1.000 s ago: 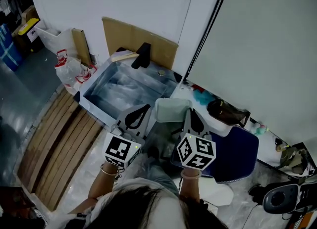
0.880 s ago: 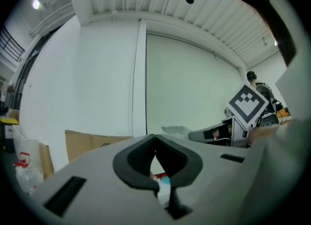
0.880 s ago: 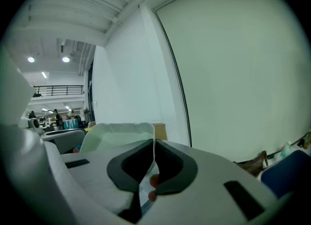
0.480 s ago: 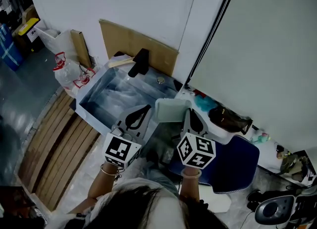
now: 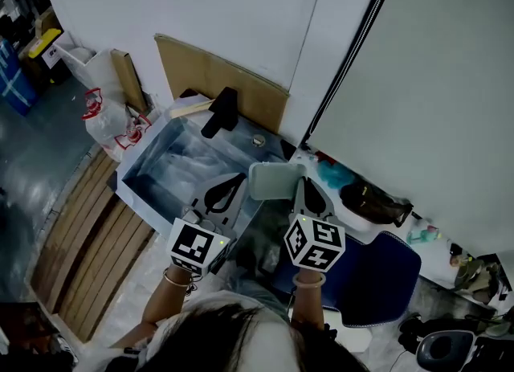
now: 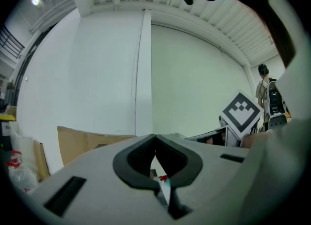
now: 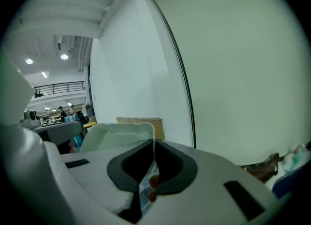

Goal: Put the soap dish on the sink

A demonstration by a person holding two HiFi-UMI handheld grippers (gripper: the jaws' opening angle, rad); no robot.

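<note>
- The sink (image 5: 167,161) has slid a little to the left and down in my head view over the last second, with its black faucet (image 5: 219,112) and the cardboard sheet (image 5: 210,73) behind it going the same way. I read that as my own viewpoint drifting, not the basin moving.
- My left gripper (image 5: 233,181) is pressed together with its tips touching and nothing between them. The left gripper view shows only wall and clutter through the gap behind the tips. It hangs over the sink's near right corner, just beside the dish, and has kept the same spot in the head view.
- The soap dish (image 5: 273,180) is off every surface, held in the air between the two grippers, by the sink's right edge. It is pale green and sits level as far as I can judge. Its place relative to the grippers has not changed, so the grip looks steady to me.
- My right gripper (image 5: 303,187) is pinching the dish's thin right wall, which shows as a narrow edge running between the jaws in its own view.
- The dish is carried but not yet set down. I judge the set-down on the rim is still to come.
</note>
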